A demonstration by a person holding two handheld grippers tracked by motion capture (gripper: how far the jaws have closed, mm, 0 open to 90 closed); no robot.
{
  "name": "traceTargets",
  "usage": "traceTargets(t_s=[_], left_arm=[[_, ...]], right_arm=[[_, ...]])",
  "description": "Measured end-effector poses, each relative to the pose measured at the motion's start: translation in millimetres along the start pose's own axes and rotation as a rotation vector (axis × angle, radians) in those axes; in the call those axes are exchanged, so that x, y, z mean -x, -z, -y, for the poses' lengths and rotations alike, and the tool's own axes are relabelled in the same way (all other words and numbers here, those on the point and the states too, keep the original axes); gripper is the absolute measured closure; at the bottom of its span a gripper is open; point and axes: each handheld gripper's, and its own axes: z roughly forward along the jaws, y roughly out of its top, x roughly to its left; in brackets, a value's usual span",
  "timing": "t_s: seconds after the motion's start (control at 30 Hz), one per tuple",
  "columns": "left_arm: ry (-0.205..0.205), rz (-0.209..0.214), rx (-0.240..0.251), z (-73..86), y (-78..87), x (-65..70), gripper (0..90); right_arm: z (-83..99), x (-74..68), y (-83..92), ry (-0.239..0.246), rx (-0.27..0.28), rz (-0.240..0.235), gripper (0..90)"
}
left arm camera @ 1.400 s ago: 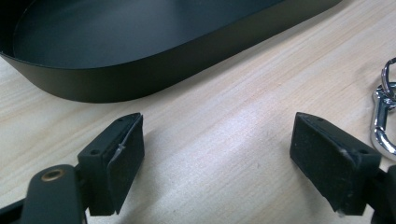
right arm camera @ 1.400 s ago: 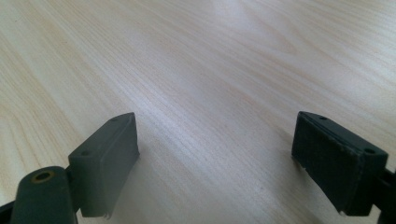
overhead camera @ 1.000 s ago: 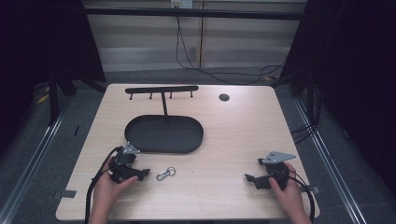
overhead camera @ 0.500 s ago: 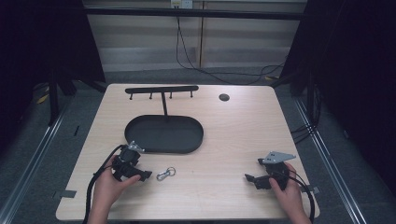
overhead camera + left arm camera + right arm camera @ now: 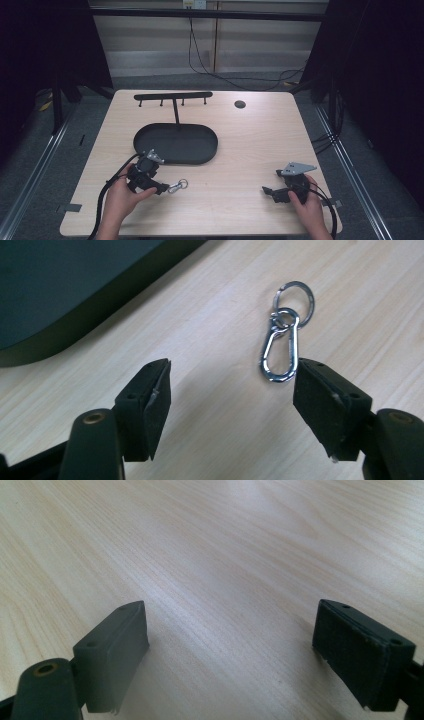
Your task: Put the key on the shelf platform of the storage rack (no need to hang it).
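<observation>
We see the left gripper (image 5: 230, 390) with jaws apart and just closing, gripping nothing; the clip (image 5: 281, 347) lies on the table (image 5: 240, 150) beside one jaw, perhaps touching. The right gripper's (image 5: 232, 652) jaws gape.

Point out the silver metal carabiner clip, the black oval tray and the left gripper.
silver metal carabiner clip (image 5: 280, 351): left gripper view, its oval loop.
black oval tray (image 5: 176, 143): high view, its floor.
left gripper (image 5: 231, 390): left gripper view, midway between fingertips.
</observation>
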Motion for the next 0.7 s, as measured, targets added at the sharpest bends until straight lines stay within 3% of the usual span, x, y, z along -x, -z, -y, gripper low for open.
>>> traceTargets(t_s=[0.17,0.2,0.53,0.7], left_arm=[[-0.025,-0.003,-0.02,-5.1,-5.3,5.5,33.9],[-0.043,0.023,-0.029,-7.9,-7.6,9.0,34.5],[-0.1,0.027,-0.076,-17.7,-19.7,17.6,42.1],[-0.102,0.034,-0.117,-22.0,-28.5,19.3,46.7]], right_arm=[[0.0,0.0,0.0,-0.001,0.0,0.0,13.9],[0.0,0.0,0.1,0.0,-0.001,0.0,14.0],[0.0,0.0,0.0,0.0,0.0,0.0,13.9],[0.0,0.0,0.0,0.0,0.0,0.0,13.9]])
